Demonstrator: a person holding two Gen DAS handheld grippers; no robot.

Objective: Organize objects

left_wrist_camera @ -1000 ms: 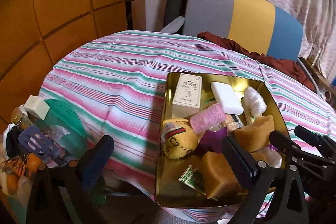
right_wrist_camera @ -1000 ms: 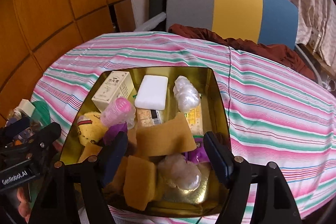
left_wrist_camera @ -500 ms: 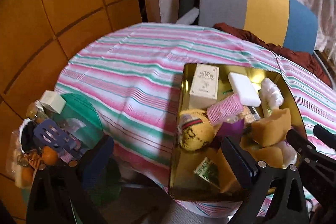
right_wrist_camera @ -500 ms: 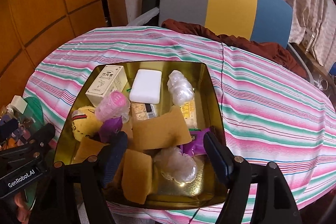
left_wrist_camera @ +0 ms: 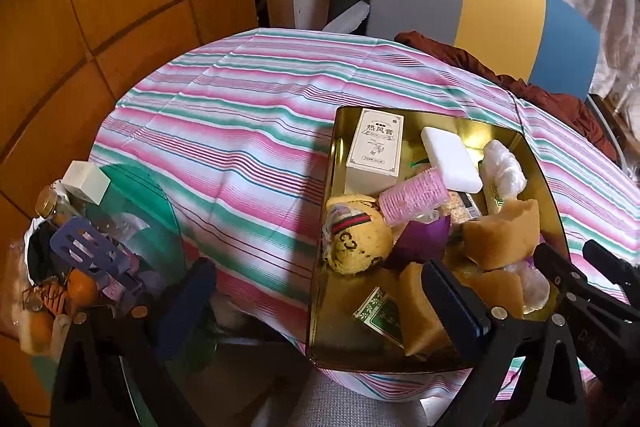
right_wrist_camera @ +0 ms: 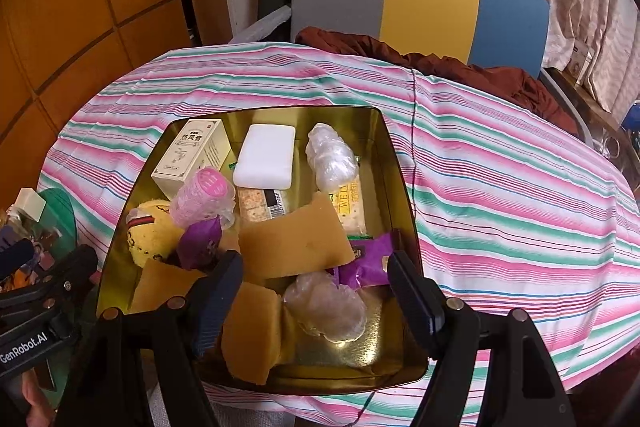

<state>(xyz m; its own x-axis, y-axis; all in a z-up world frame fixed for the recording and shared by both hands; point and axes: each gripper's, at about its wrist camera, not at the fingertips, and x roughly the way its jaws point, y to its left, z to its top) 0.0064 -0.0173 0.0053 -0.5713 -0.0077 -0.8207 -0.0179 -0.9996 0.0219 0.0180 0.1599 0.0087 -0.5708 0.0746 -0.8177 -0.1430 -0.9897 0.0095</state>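
Gold tin tray (right_wrist_camera: 400, 179) on striped tabletop (right_wrist_camera: 500, 187), near front edge. Contents: cream box (right_wrist_camera: 192, 155) and white soap bar (right_wrist_camera: 266, 157) at far end; pink hair roller (right_wrist_camera: 202, 199), yellow ball (right_wrist_camera: 152, 231), tan sponges (right_wrist_camera: 292, 243), purple packets (right_wrist_camera: 368, 259), clear wrapped items (right_wrist_camera: 326, 307).
Right claw (right_wrist_camera: 316, 303): jaws wide apart, over tray's near end, nothing held.
Left claw (left_wrist_camera: 320, 301): wide apart, empty, straddling tray's left wall.

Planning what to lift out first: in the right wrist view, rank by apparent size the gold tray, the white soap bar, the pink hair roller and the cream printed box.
1. Gold tray, by far the largest.
2. Cream printed box and white soap bar: alike, not ranked.
3. Pink hair roller, smallest, though it is nearer the camera.
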